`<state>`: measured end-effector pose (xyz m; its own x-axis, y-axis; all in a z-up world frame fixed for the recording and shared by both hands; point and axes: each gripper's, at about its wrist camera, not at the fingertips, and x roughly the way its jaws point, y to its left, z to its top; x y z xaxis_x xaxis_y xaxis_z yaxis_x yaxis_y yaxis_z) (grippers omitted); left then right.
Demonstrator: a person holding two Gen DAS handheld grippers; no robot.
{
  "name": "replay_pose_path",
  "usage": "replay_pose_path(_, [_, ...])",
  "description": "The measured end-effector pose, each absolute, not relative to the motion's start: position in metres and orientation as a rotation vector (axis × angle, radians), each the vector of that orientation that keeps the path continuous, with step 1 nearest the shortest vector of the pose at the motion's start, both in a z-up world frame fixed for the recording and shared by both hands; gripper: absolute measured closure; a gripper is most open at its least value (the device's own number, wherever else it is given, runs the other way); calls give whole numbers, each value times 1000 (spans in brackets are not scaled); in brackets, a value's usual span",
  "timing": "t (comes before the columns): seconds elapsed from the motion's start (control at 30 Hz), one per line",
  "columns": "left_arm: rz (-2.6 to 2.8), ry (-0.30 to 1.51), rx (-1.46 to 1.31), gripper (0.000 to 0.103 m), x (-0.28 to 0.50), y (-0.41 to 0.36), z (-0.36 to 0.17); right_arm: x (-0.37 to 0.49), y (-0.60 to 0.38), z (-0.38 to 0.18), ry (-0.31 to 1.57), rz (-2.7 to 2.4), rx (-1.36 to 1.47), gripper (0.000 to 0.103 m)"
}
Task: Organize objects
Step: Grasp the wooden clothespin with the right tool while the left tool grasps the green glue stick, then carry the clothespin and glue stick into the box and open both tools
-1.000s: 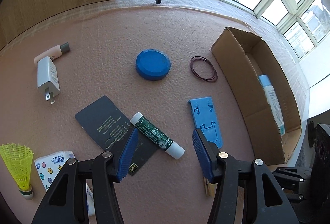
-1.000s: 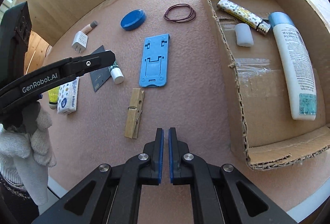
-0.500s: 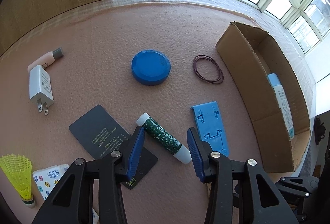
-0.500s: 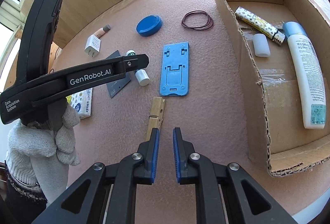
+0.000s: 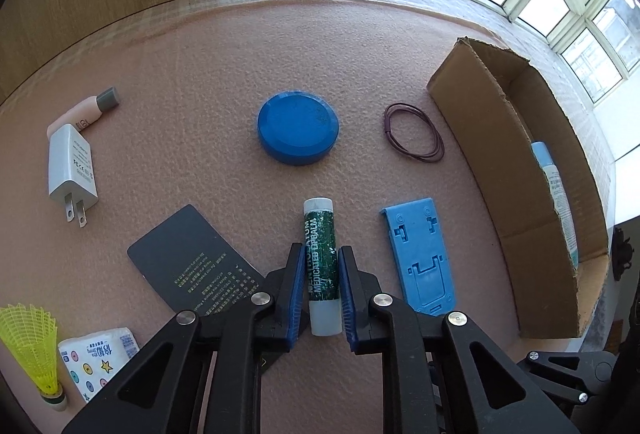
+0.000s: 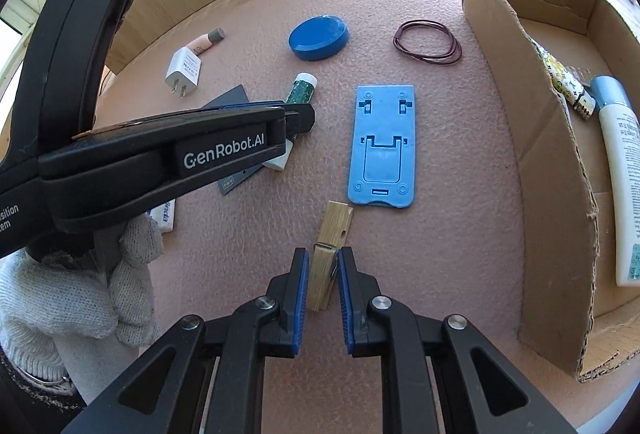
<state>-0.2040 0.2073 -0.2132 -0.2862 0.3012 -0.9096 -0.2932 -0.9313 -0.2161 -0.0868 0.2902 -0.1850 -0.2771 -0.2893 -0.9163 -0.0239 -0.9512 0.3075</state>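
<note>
While the pink table (image 5: 168,82) carries everything, its largest load is the cardboard box (image 6: 516,138) along the right edge, with a white bottle (image 6: 622,186) and a patterned tube (image 6: 560,74) lying inside. Beside the box lies the blue phone stand (image 6: 382,146), then the blue round lid (image 5: 298,132) toward the far edge and a black card (image 5: 192,266) nearer the left. The left hand-held gripper (image 5: 319,298) has closed and pinches the green lip balm tube (image 5: 320,254), which lies on the table. The right hand-held gripper (image 6: 323,298) has its jaws slightly spread around the wooden clothespin (image 6: 328,254) near the front edge, pads not pressing it.
</note>
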Motion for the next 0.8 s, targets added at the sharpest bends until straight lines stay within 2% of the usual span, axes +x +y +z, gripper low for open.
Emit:
replay_pose_path(0.47, [2253, -79, -1592, 87, -206, 201, -214, -92, 279, -189, -312, -2333, 1790, 90])
replay_pose_path(0.8, [2260, -123, -1545, 87, -204, 196, -197, -81, 290, -170, -361, -2360, 1726, 91])
